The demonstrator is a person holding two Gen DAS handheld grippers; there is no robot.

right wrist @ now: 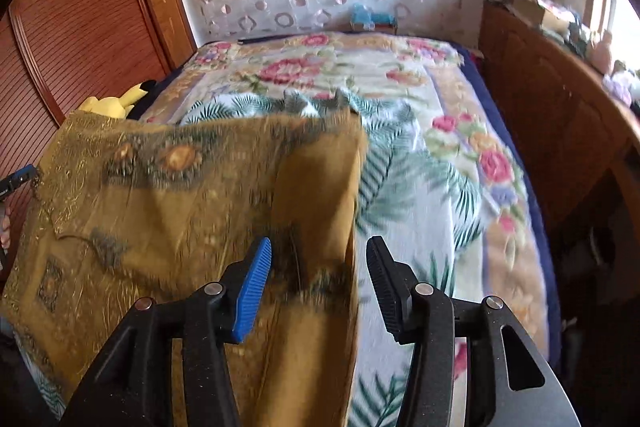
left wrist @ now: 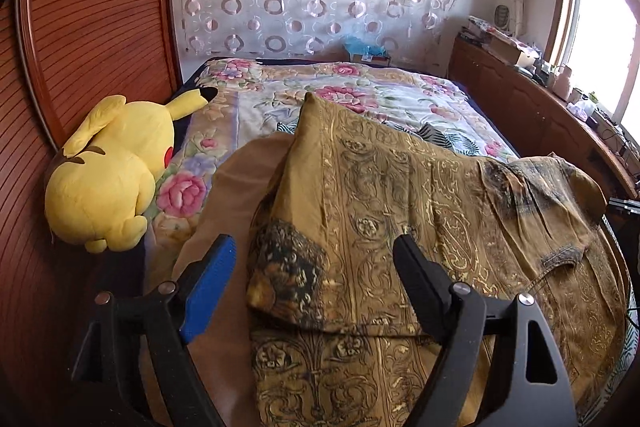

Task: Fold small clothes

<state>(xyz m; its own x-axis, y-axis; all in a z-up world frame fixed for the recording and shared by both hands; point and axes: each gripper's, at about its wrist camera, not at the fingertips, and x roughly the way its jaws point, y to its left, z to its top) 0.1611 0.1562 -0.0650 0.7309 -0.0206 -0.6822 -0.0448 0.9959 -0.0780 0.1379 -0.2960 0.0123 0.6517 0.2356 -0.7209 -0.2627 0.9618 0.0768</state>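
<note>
Step in hand: a fold of the mustard-gold garment of thin printed cloth with dark paisley patches (left wrist: 380,211) seems just laid; one side lies doubled over the middle, and both claws are released above it.
Garment place: on the bed with the floral quilt (left wrist: 360,87), at the near end, partly over a plain tan cloth (left wrist: 236,195).
Left gripper (left wrist: 314,273): jaws spread wide, the folded edge lies between them, but the pads do not press it.
Right gripper (right wrist: 318,281): jaws apart, over the right edge of the garment; nothing grasped (this view is blurred, so the edge is not sharp).
Next move: I judge that both claws must find a new pair of corners or an edge, pinch only the top layers, and carry them across evenly.
Count: one garment, two grippers, one yellow plush toy with black-tipped ears (left wrist: 112,167), one bed.
</note>
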